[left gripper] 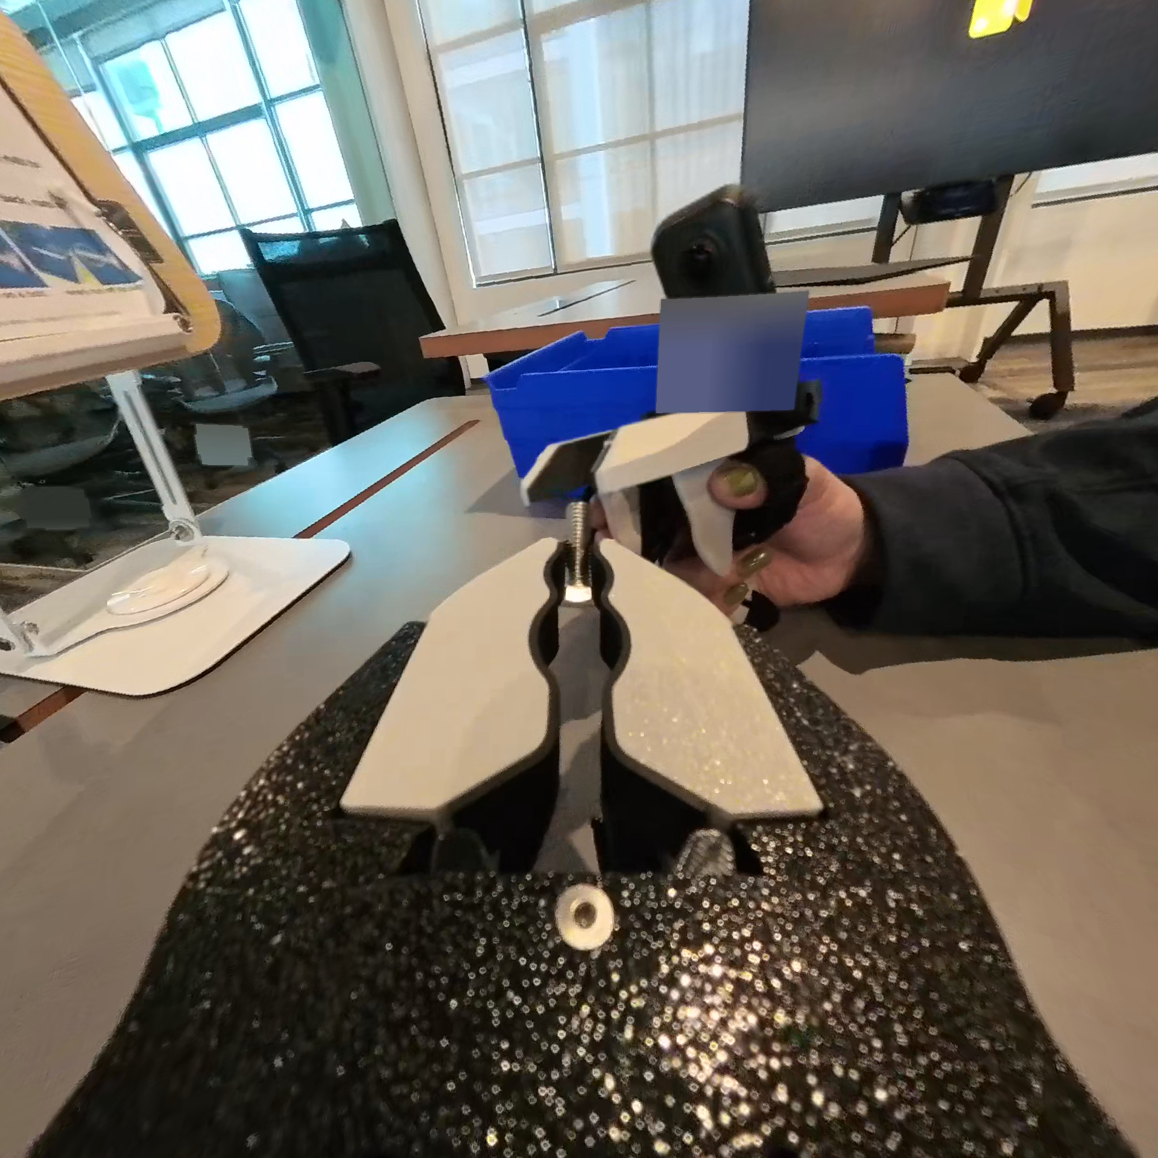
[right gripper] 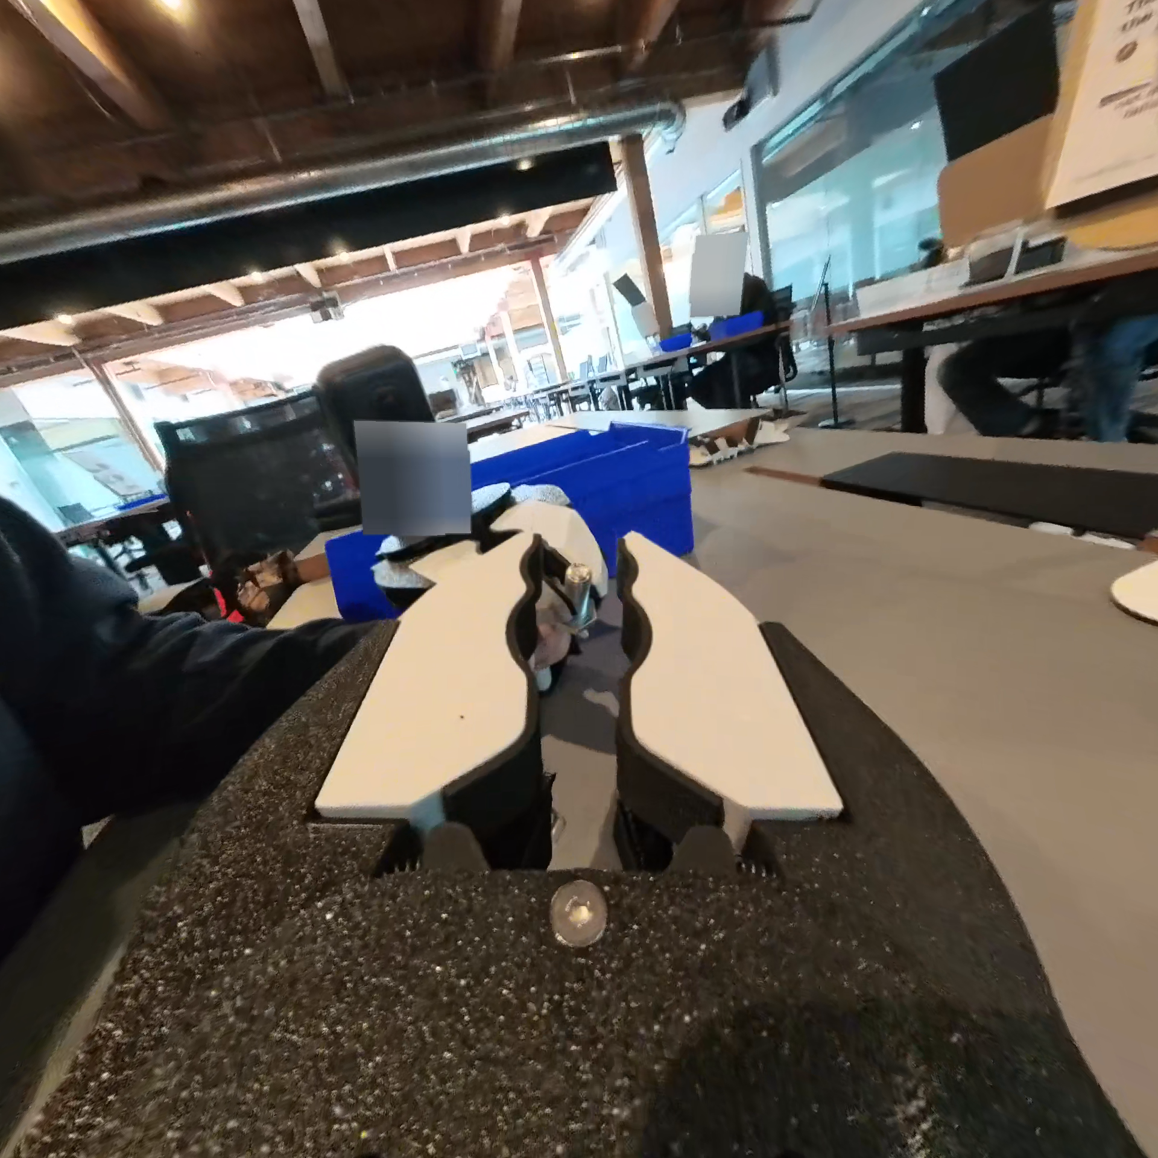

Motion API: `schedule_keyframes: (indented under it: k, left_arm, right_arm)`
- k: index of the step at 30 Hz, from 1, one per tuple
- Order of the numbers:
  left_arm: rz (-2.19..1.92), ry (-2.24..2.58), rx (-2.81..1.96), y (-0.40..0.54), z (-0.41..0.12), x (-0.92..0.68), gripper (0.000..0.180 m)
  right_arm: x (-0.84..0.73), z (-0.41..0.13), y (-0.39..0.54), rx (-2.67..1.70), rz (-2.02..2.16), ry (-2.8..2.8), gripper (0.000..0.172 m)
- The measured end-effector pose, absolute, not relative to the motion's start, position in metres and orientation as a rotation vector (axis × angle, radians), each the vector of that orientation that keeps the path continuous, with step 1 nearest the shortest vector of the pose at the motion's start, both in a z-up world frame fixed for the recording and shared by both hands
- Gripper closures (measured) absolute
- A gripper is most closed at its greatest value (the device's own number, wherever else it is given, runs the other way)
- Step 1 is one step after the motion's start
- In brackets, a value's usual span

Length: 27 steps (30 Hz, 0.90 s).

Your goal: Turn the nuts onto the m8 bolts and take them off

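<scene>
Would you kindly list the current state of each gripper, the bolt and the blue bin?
Left gripper: shut on the bolt.
Right gripper: open, pads clear of the bolt.
Bolt: upright, threaded end up.
Blue bin: resting on the table, contents hidden.

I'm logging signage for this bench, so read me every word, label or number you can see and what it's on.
Printed sheet on the stand: print too blurred to read.
White sheet: cut off and blurred, unreadable.
Bolt, blue bins: no writing seen.
</scene>
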State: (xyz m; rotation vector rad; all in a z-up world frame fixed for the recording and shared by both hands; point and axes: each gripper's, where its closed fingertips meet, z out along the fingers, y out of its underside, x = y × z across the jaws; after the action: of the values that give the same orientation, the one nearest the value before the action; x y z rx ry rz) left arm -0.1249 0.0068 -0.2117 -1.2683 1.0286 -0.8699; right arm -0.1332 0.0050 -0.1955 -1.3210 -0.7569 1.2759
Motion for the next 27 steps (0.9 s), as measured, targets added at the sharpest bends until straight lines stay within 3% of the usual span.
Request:
schedule_keyframes:
  k: [7,10,12,18,27]
  left_arm:
    - [-0.902,1.047,-1.228,0.0,-0.209,-0.124,0.172]
    - [-0.85,1.094,-1.264,0.001,-0.216,-0.124,0.14]
    - [-0.787,1.134,-1.312,0.004,-0.224,-0.127,0.132]
    - [-0.918,1.236,-1.323,-0.016,-0.228,-0.122,0.151]
    - [-1.085,1.365,-1.34,-0.038,-0.238,-0.114,0.165]
  right_arm:
    - [-0.14,-0.202,-0.001,-1.337,1.202,-0.841,0.164]
    - [-0.137,-0.205,0.0,-1.339,1.144,-0.878,0.164]
    - [-0.134,-0.206,-0.001,-1.334,1.123,-0.915,0.164]
    - [-0.137,-0.208,-0.024,-1.259,1.203,-1.083,0.164]
    - [-0.139,-0.209,-0.04,-1.206,1.32,-1.184,0.164]
